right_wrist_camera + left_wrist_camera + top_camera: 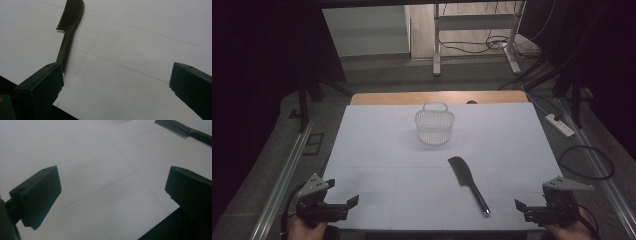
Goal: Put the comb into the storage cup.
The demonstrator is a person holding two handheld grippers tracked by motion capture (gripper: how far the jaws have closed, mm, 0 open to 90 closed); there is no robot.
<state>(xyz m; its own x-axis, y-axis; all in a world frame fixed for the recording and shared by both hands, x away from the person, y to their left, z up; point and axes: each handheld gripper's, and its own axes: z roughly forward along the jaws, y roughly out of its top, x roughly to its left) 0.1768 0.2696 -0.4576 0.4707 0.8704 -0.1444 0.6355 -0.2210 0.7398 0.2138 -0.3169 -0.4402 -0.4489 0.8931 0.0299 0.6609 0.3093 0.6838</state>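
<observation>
High view shows your left gripper [346, 205] and right gripper [523, 207] both released and holding nothing, at the near corners of the white table [377, 150]; the black plastic long-handled comb [468, 183] lies flat between them, nearer your right, with a white mesh basket [434, 125] beyond.

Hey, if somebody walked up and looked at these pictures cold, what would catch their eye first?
Probably the long black plastic comb with a slim handle, lying diagonally on the white table, right of centre and near the front. Next, the small white mesh basket with a loop handle, standing alone toward the far edge. The left gripper and right gripper wait at the near corners, jaws wide open and holding nothing.
</observation>
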